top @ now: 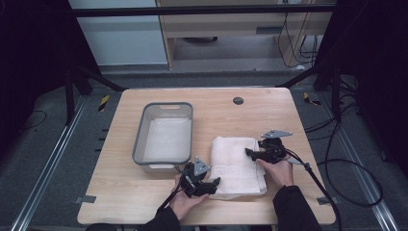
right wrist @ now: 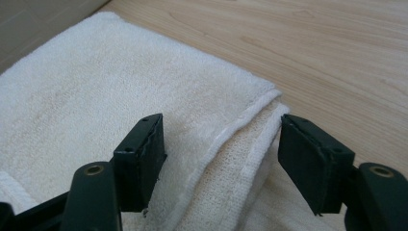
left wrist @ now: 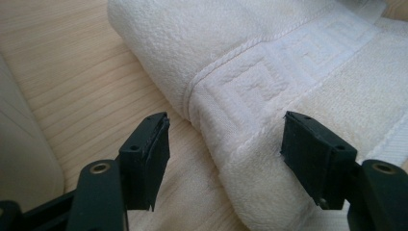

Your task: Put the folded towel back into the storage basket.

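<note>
The left gripper (top: 214, 184) is sitting at the towel's (top: 236, 166) seven o'clock corner, jaws spread wide around the folded edge, gripping nothing. The towel is lying folded near the table's (top: 144, 202) front edge, just right of the grey tub (top: 163, 132). At the towel's two o'clock corner the right gripper (top: 250, 153) is likewise gaping across the hemmed layers. Closing now, either could be pinching only the top layer, so the fold would be peeling open. The underside layers are staying hidden, and the tub's contents are hard to make out.
</note>
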`<action>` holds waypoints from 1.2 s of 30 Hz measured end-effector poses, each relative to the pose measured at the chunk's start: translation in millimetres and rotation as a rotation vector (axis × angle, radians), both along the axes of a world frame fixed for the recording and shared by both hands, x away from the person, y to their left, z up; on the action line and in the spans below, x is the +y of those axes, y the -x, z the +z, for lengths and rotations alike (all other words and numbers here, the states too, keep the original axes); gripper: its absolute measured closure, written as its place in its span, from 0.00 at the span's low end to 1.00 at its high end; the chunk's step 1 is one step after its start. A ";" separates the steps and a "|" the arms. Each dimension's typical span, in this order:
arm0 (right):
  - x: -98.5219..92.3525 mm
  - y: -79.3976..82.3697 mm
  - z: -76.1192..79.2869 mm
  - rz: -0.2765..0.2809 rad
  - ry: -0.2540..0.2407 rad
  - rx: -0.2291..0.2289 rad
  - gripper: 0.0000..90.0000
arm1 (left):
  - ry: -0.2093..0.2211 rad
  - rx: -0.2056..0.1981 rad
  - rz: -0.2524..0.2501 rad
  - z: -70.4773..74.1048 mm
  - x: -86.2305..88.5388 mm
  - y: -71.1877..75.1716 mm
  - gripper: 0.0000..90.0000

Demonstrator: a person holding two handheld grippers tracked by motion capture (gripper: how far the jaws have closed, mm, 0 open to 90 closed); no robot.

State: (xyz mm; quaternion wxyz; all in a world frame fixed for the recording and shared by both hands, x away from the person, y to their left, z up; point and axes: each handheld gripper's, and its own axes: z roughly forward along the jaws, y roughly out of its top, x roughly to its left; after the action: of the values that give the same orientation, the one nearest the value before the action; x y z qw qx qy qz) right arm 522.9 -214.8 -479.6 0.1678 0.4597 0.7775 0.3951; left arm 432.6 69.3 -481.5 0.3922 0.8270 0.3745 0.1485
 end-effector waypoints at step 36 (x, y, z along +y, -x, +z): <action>0.9 -8.7 -16.7 -0.028 -0.158 0.199 0.59 | 0.077 0.158 -0.044 -15.9 -3.2 -12.6 0.55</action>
State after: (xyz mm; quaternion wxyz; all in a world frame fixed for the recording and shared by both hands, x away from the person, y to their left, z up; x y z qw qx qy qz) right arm 531.6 -213.9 -496.4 0.0587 0.5193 0.7501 0.4052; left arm 445.2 66.1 -497.4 0.3963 0.8284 0.3913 0.0597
